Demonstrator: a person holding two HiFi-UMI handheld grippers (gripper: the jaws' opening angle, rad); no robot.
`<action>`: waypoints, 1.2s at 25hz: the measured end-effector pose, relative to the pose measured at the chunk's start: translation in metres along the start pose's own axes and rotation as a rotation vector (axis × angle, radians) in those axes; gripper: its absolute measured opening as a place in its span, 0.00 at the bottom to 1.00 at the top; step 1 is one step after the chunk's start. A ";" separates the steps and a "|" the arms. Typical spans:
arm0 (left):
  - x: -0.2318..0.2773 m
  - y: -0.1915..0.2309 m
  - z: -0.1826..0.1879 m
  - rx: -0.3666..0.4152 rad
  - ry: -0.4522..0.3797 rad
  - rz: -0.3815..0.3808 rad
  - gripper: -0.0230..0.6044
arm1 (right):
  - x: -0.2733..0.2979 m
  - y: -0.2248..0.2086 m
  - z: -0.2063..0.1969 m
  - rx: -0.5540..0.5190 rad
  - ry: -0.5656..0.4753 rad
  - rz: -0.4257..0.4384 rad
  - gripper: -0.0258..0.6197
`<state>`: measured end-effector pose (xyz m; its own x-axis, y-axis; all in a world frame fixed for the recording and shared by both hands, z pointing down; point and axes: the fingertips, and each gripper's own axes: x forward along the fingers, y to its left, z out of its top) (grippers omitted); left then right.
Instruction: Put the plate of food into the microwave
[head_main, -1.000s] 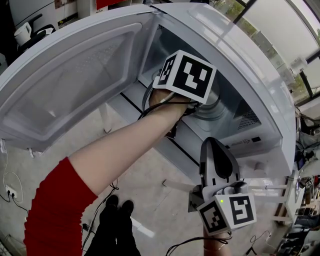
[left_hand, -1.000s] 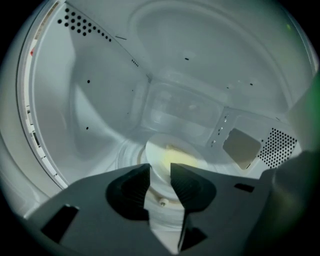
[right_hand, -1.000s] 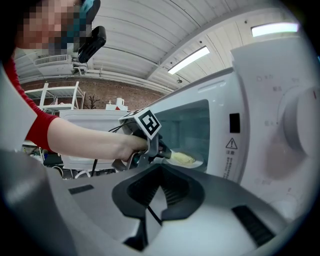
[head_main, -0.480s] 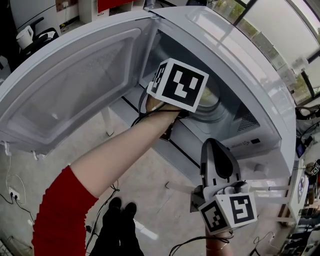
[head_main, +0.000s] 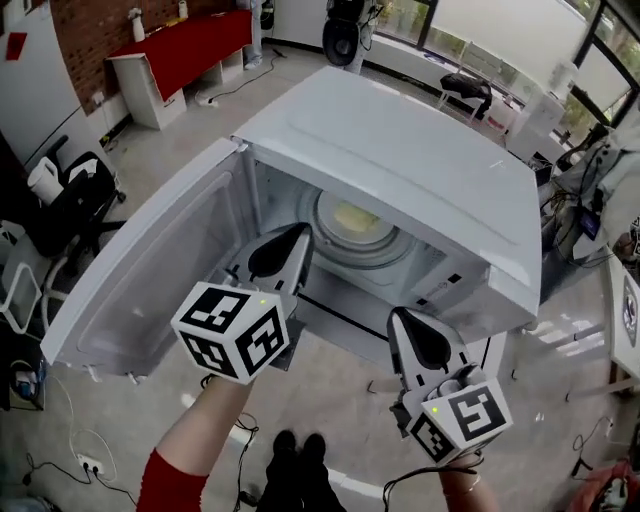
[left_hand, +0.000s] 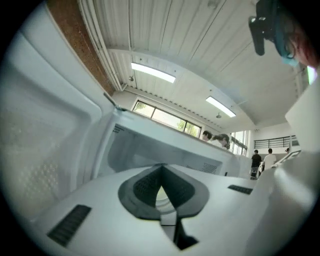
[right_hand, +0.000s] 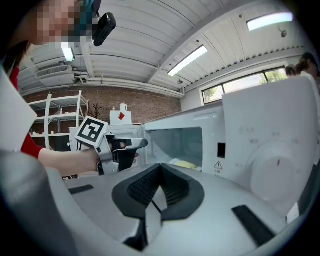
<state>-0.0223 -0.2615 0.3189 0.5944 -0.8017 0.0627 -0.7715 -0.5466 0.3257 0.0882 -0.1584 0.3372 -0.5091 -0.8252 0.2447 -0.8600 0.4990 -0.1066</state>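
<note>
plate of food (head_main: 355, 216) sits in open microwave (head_main: 400, 150); left tongs (head_main: 299, 234) just clenched empty, right tongs (head_main: 401, 319) clenched.

The microwave's (head_main: 400, 170) roof hides the far part of the plate (head_main: 335, 242) inside it, and the yellowish food (head_main: 352, 215) on that plate is too small to identify. Below the microwave, a red sleeve (head_main: 172, 485) runs off the picture's edge.

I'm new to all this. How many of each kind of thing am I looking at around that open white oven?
Grippers: 2, the left gripper, whose jaws have just closed with nothing between them, and the right gripper, also shut and empty
Microwave: 1, door open
Plate of food: 1, inside it
Total: 4
</note>
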 end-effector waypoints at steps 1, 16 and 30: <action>-0.013 -0.008 0.003 0.001 -0.008 -0.007 0.05 | -0.007 0.004 0.004 0.000 -0.002 0.010 0.06; -0.139 -0.127 0.010 0.143 0.070 -0.183 0.05 | -0.105 0.053 0.033 0.088 -0.090 0.027 0.06; -0.201 -0.153 0.016 0.249 0.009 -0.129 0.05 | -0.165 0.064 0.024 0.084 -0.158 -0.015 0.06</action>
<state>-0.0276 -0.0210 0.2414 0.6925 -0.7201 0.0449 -0.7207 -0.6874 0.0897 0.1160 0.0037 0.2666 -0.4894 -0.8670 0.0936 -0.8642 0.4677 -0.1855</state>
